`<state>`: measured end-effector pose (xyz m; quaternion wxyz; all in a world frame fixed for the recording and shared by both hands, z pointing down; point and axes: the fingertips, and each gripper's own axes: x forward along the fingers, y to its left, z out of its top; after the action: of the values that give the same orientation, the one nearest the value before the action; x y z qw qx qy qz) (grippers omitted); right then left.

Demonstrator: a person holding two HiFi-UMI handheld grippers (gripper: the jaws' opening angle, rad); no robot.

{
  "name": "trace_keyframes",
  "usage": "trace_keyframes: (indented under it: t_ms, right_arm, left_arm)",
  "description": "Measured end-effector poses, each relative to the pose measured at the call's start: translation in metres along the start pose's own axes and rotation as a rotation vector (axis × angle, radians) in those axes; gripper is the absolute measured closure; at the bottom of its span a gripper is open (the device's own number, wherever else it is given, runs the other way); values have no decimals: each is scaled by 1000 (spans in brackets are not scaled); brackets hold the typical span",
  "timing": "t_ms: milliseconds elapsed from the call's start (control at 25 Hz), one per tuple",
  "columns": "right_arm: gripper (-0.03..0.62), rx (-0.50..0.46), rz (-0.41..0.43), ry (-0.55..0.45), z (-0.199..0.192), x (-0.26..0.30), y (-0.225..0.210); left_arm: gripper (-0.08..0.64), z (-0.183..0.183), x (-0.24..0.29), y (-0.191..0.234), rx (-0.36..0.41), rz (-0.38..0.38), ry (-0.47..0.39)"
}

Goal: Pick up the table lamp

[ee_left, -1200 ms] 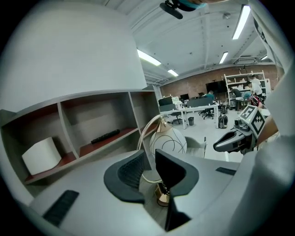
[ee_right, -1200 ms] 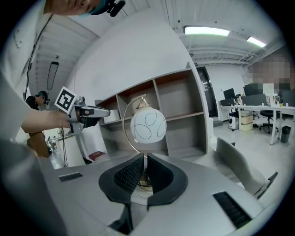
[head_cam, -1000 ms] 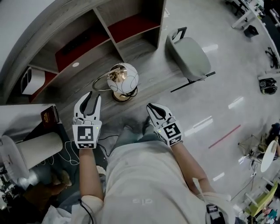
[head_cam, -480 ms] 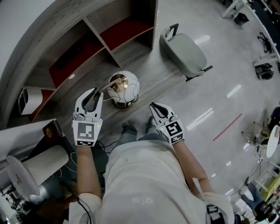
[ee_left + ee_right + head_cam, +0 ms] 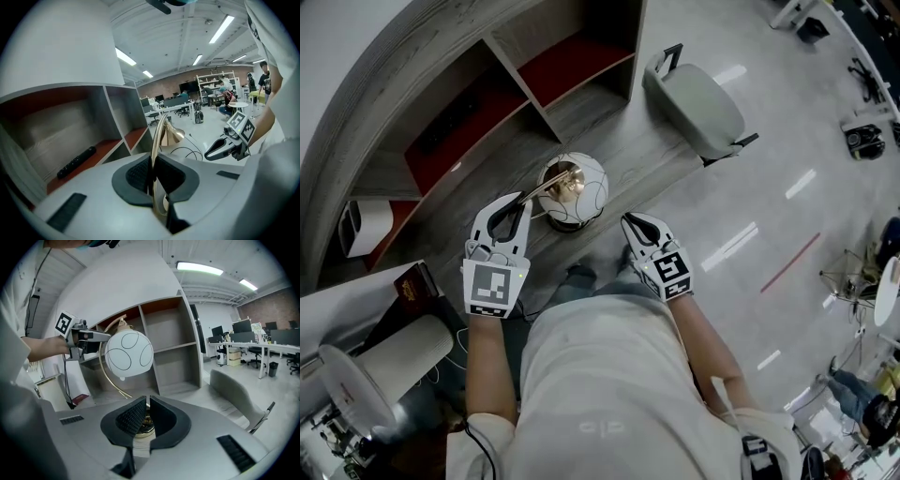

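Note:
The table lamp has a white globe shade (image 5: 584, 181), a thin brass hoop (image 5: 540, 191) and a brass base (image 5: 563, 223). It stands on the grey wooden ledge (image 5: 492, 178) in front of me. My left gripper (image 5: 517, 202) is at the hoop's left side. Its jaws are closing and the pads press on the brass hoop (image 5: 156, 140), which runs up between them. My right gripper (image 5: 628, 220) is just right of the base, shut and empty. In the right gripper view the globe (image 5: 129, 355) hangs ahead and the base (image 5: 146, 425) shows beyond the shut jaws.
Behind the lamp is a shelf unit with red-lined compartments (image 5: 572, 61); a black remote (image 5: 75, 161) lies in one. A grey chair (image 5: 698, 108) stands to the right. A white cylinder (image 5: 394, 352) and a dark book (image 5: 411, 281) are at my left.
My left gripper moved forward to the lamp's hoop and its jaws went from wide open to closed on it. The right gripper drifted slightly down toward the base, staying shut.

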<state>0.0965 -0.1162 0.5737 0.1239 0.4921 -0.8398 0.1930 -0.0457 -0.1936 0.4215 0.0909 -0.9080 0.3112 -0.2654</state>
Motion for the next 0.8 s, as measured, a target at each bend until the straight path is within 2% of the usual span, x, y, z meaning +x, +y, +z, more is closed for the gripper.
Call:
trace_keyframes:
  t_ms: [320, 480, 680, 800]
  right_arm:
    - [555, -1, 18, 24, -17, 21, 0]
    - [555, 3, 28, 30, -21, 38, 5]
    - [523, -18, 61, 46, -25, 67, 15]
    - [491, -48, 74, 60, -28, 86, 20]
  left_arm:
    - [534, -9, -12, 9, -76, 6, -9]
    - [535, -22, -27, 20, -85, 0, -40]
    - [535, -41, -45, 32, -130, 29, -57]
    - [536, -45, -52, 34, -141, 20, -65]
